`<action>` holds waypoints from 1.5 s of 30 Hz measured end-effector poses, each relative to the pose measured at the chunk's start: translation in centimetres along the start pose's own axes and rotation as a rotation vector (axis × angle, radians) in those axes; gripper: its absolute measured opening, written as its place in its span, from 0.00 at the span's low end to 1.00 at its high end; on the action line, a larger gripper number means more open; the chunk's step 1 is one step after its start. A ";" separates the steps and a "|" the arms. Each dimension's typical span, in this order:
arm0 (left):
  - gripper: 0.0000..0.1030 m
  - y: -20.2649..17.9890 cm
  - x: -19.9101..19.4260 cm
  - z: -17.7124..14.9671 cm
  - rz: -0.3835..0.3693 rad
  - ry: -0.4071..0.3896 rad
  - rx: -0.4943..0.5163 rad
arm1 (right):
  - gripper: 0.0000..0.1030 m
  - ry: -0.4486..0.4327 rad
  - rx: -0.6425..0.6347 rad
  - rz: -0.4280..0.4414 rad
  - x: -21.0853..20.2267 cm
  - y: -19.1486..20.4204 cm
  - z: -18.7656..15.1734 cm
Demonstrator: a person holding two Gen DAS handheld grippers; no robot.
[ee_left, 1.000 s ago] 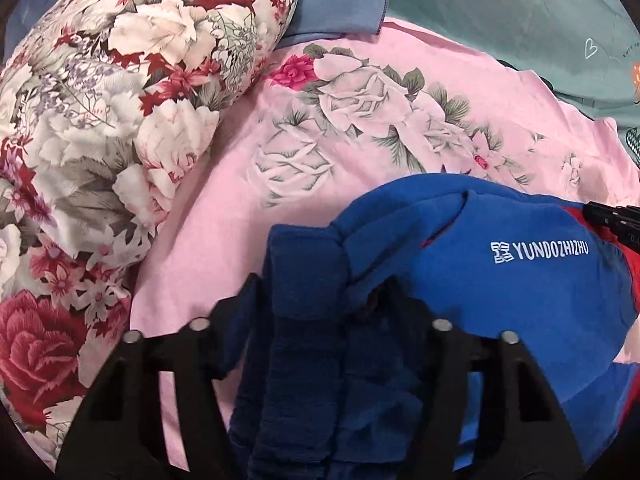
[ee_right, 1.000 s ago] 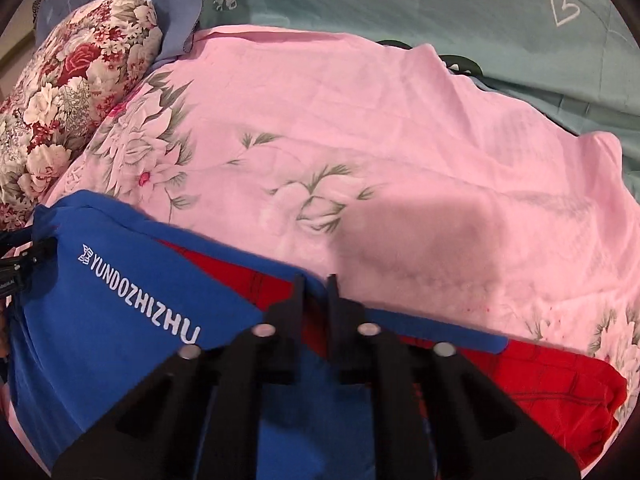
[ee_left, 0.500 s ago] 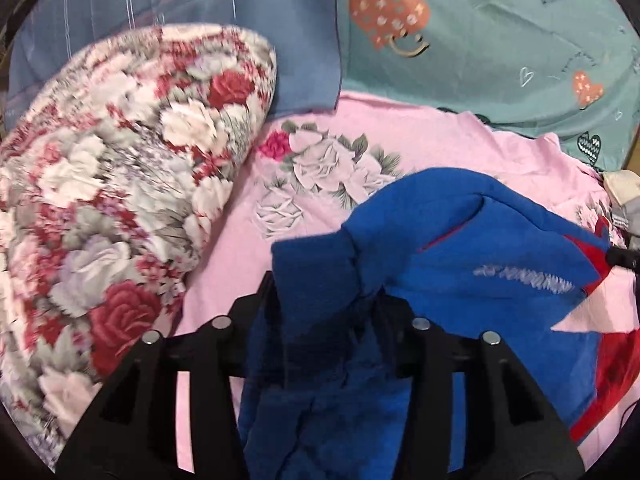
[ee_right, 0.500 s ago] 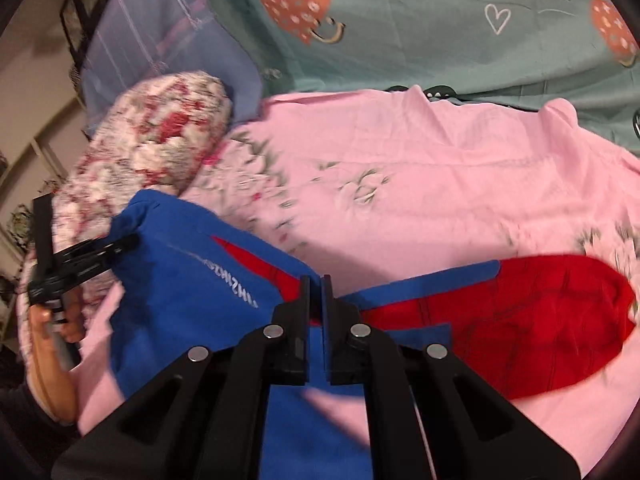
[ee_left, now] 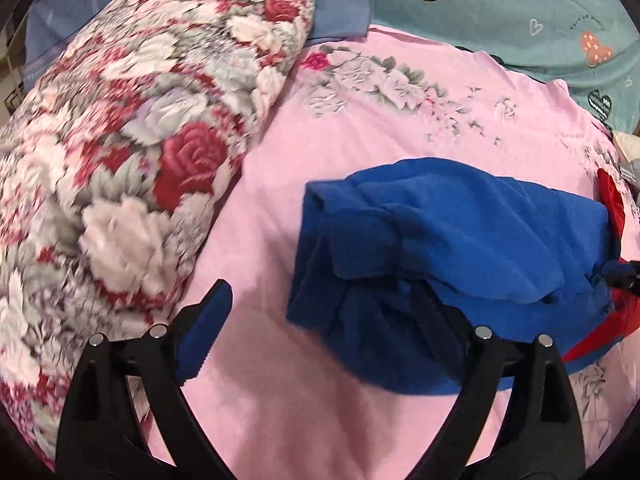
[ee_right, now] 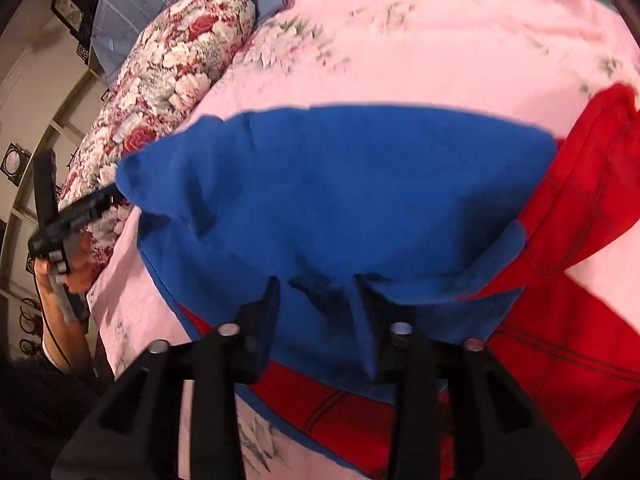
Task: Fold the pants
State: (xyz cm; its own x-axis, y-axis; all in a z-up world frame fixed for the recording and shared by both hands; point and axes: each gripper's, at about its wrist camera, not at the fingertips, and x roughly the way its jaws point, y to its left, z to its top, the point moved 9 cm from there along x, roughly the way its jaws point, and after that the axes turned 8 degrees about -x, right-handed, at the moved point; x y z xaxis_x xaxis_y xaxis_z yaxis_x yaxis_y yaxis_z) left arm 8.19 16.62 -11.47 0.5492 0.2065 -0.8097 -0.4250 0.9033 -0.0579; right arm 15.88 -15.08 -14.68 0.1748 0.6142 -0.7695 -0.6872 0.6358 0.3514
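Observation:
The blue and red pants [ee_left: 460, 240] lie folded over in a heap on the pink floral sheet [ee_left: 380, 128]; in the right wrist view [ee_right: 340, 184] the blue half lies over the red legs [ee_right: 580, 280]. My left gripper [ee_left: 320, 304] is open, its left finger [ee_left: 204, 320] bare over the sheet and its right finger under the edge of the blue cloth. My right gripper [ee_right: 316, 292] is open, with blue cloth draped between and over its fingers. The left gripper and the hand that holds it also show in the right wrist view [ee_right: 68, 220].
A large rose-patterned rolled quilt [ee_left: 132, 152] lies along the left of the bed. A blue pillow [ee_left: 340, 4] and a teal blanket with hearts [ee_left: 520, 12] lie at the far end. Wall shelves [ee_right: 24, 152] stand beyond the bed's left edge.
Both grippers carried the blue waist end over onto the red legs, then opened. The left gripper has let go of the cloth and the right jaws have spread apart.

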 end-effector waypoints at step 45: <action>0.12 -4.2 2.8 1.0 -0.263 0.221 -0.377 | 0.54 -0.203 0.023 -0.104 -2.7 -3.2 1.1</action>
State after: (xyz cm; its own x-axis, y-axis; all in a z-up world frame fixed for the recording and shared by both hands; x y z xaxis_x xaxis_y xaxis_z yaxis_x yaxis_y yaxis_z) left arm 12.19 13.74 -12.92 0.5246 -0.1308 -0.8413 -0.5451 0.7074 -0.4499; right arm 18.36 -18.22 -13.12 0.3840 0.6245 -0.6800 -0.6419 0.7100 0.2896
